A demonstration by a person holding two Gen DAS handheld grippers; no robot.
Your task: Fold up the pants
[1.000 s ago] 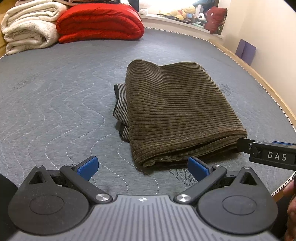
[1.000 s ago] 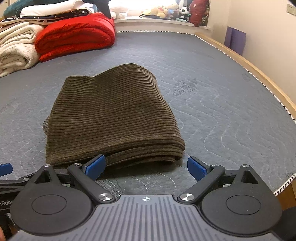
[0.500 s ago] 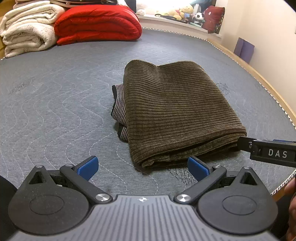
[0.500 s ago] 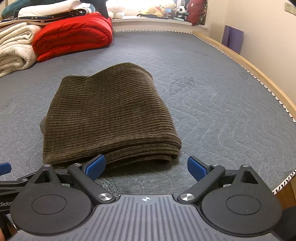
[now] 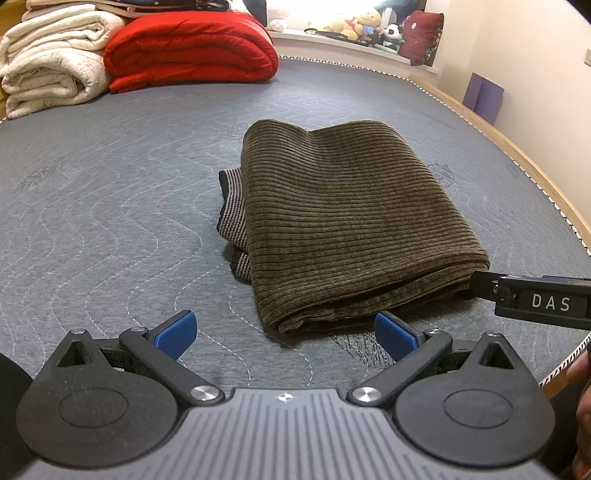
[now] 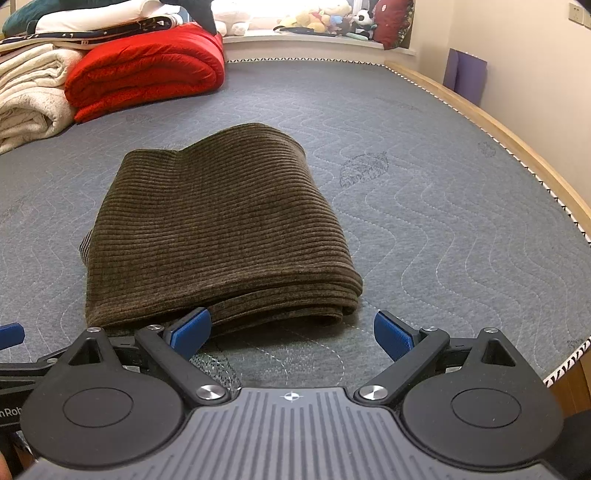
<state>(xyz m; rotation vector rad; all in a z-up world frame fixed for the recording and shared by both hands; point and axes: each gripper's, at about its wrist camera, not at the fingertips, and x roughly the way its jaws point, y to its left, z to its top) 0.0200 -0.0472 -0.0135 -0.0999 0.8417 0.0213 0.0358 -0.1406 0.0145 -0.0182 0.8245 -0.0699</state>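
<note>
- Pants [image 5: 343, 218], brown corduroy, folded into a compact rectangle, lying flat on the grey quilted mattress [image 5: 110, 221] near its front edge.
- Striped inner waistband [image 5: 232, 206] peeks out on the pants' left side in the left wrist view.
- Left claw [image 5: 284, 330] spread wide, blue pads empty, hovering just in front of the pants' near-left corner; not touching the cloth.
- Right claw [image 6: 291, 330] also wide open, holding nothing; its left pad sits right against the near folded edge, contact unclear.
- Right claw's body, lettered "DAS", shows at the right of the left wrist view, beside the pants' near-right corner.
- Red quilt [image 6: 147, 77] and white blankets [image 5: 51, 59] stacked at the mattress's far-left end.
- Plush toys [image 6: 317, 18] on the window ledge beyond.
</note>
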